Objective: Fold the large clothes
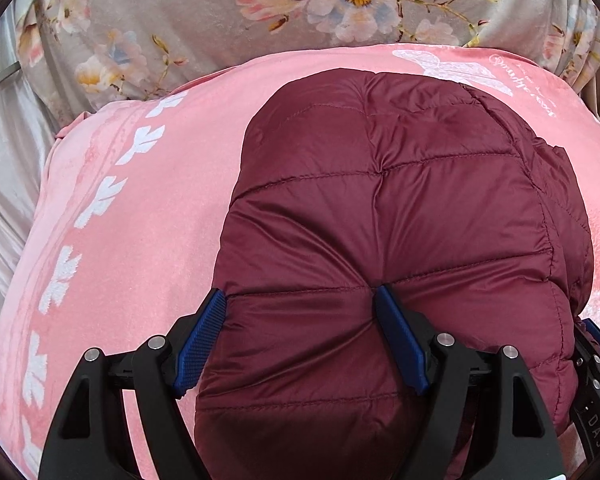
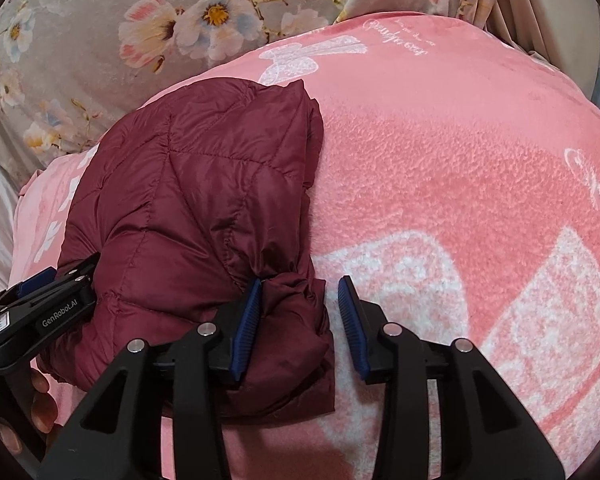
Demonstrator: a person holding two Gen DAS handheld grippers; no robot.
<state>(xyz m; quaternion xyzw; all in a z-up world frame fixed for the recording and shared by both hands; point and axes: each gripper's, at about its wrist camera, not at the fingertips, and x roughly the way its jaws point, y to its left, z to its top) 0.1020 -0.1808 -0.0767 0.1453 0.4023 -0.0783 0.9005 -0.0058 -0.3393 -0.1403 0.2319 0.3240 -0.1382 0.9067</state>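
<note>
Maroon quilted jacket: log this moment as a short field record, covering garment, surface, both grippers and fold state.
garment: maroon quilted puffer jacket, bunched into a compact bundle
surface: pink fleece blanket with white prints, over a floral bedsheet
left gripper: jaws open, straddling the jacket's near edge
right gripper: jaws open, a fold of the jacket's right corner between them
fold state: folded over, edges not yet squared

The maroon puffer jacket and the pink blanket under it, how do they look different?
The maroon puffer jacket is shiny, smooth and quilted in stitched panels; the pink blanket is fuzzy, with white printed patterns. The jacket is bunched into a compact folded bundle, while the blanket lies spread out and reaches well past it on every side. The jacket is one plain dark colour; the blanket is lighter. Both are soft fabric.
</note>
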